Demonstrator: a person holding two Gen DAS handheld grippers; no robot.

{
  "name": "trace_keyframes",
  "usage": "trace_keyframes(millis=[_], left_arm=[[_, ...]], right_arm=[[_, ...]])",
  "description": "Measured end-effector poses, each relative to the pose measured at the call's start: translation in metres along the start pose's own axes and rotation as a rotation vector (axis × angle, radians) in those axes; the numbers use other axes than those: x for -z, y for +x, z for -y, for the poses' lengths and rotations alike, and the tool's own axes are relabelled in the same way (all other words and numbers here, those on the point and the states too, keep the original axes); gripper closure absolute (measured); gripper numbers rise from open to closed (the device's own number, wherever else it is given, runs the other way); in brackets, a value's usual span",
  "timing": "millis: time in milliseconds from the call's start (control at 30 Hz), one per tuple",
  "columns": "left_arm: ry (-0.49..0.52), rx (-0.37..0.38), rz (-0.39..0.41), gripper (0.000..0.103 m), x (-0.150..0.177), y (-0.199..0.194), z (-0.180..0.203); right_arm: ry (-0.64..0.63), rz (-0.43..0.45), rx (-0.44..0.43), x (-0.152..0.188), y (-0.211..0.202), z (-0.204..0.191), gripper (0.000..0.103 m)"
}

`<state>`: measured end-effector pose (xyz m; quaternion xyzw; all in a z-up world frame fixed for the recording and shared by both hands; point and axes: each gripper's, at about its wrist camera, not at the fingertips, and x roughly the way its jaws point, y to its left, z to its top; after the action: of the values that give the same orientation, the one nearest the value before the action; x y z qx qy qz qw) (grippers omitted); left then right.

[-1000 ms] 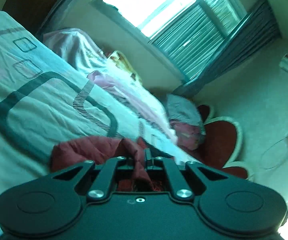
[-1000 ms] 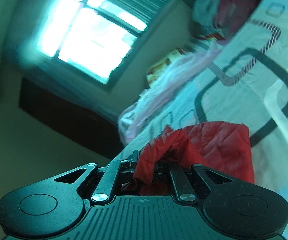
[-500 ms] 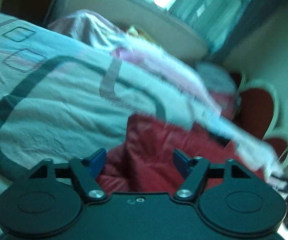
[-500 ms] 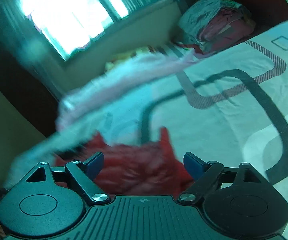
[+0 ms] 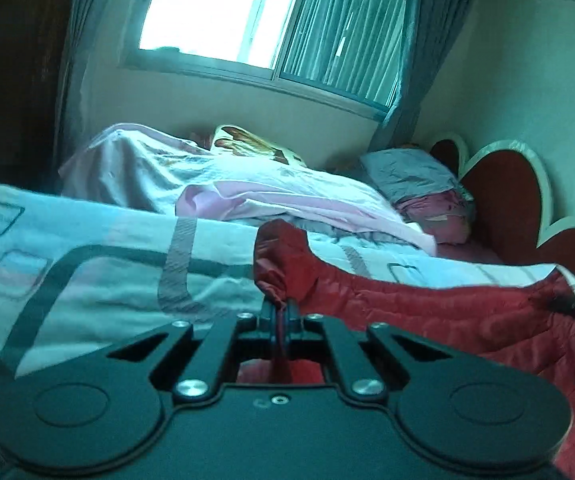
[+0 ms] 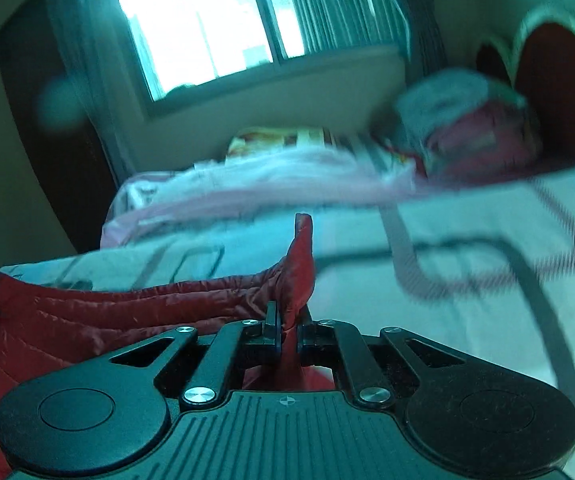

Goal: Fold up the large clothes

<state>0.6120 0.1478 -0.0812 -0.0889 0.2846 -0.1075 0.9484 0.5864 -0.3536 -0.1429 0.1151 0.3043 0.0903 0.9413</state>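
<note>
Both hand-held grippers, gaping 0.5 s earlier, had clamped onto the red quilted jacket (image 5: 427, 320), left hand-held gripper (image 5: 283, 312) pinching 1 bunched edge, right hand-held gripper (image 6: 287, 320) pinching another, jacket stretched between them across the patterned bed (image 5: 87, 264)

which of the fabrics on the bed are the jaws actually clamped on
The red quilted jacket. Both the left gripper and right gripper pinch it; the pink sheet and grey bundle lie untouched beyond.
</note>
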Motion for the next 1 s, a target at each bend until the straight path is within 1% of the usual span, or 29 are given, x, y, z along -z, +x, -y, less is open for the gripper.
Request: trace_keyframes(millis=[100,167,233,333,400,433,467,500,533,567,600,633,667,700,733,800,833,867,900,933,967,1000], left_arm=[[-0.011,-0.049,-0.049,0.1,0.004,0.029,-0.002],[-0.01,-0.075,-0.103,0.1,0.011,0.052,-0.003],[0.018,-0.095,-0.154,0.1,0.023,0.066,0.0],[0.092,-0.132,-0.163,0.099,0.031,0.071,0.009],[0.108,-0.135,-0.173,0.098,0.03,0.07,0.011],[0.105,-0.137,-0.176,0.091,0.029,0.069,0.009],[0.101,-0.147,-0.177,0.076,0.027,0.066,0.007],[0.097,-0.174,-0.17,0.067,0.025,0.06,0.004],[0.093,-0.198,-0.159,0.048,0.022,0.057,0.002],[0.095,-0.221,-0.125,0.043,0.02,0.044,0.0],[0.1,-0.231,-0.09,0.043,0.018,0.031,0.0],[0.112,-0.238,-0.059,0.043,0.016,0.019,0.004],[0.128,-0.225,-0.027,0.043,0.016,0.005,0.012],[0.143,-0.183,-0.01,0.043,0.017,-0.007,0.025],[0.167,-0.147,-0.014,0.044,0.02,-0.013,0.038],[0.253,-0.085,-0.022,0.043,0.03,-0.022,0.076],[0.284,-0.06,-0.041,0.041,0.036,-0.021,0.092],[0.313,-0.036,-0.072,0.035,0.042,-0.016,0.107],[0.348,-0.036,-0.115,0.033,0.049,-0.005,0.119],[0.365,-0.055,-0.148,0.035,0.055,0.006,0.125],[0.365,-0.072,-0.174,0.035,0.063,0.016,0.125],[0.332,-0.072,-0.187,0.034,0.067,0.024,0.119]], right_arm=[[0.031,-0.065,0.058,0.002,0.029,0.006,0.097],[0.066,-0.147,0.102,0.012,0.052,0.015,0.097],[0.095,-0.211,0.127,0.027,0.067,0.024,0.097],[0.116,-0.193,0.123,0.033,0.067,0.03,0.097],[0.12,-0.198,0.124,0.032,0.066,0.032,0.097],[0.121,-0.201,0.122,0.031,0.065,0.032,0.097],[0.118,-0.215,0.119,0.029,0.064,0.032,0.096],[0.113,-0.224,0.126,0.026,0.061,0.03,0.08],[0.094,-0.212,0.167,0.022,0.054,0.027,0.062],[0.061,-0.161,0.2,0.019,0.04,0.022,0.025],[0.032,-0.11,0.194,0.017,0.027,0.018,0.022],[0.021,-0.098,0.181,0.015,0.017,0.014,0.022],[0.012,-0.091,0.161,0.013,0.008,0.008,0.025],[-0.006,-0.089,0.138,0.013,0.002,0.0,0.042],[-0.023,-0.103,0.112,0.014,-0.002,-0.014,0.049],[-0.061,-0.132,0.039,0.02,-0.006,-0.045,0.05],[-0.092,-0.138,0.014,0.024,-0.006,-0.06,0.05],[-0.134,-0.145,-0.007,0.03,-0.004,-0.078,0.05],[-0.17,-0.163,-0.024,0.036,0.001,-0.092,0.05],[-0.209,-0.201,-0.012,0.043,0.012,-0.101,0.05],[-0.236,-0.247,0.025,0.052,0.026,-0.105,0.05],[-0.239,-0.266,0.039,0.058,0.035,-0.103,0.05]])
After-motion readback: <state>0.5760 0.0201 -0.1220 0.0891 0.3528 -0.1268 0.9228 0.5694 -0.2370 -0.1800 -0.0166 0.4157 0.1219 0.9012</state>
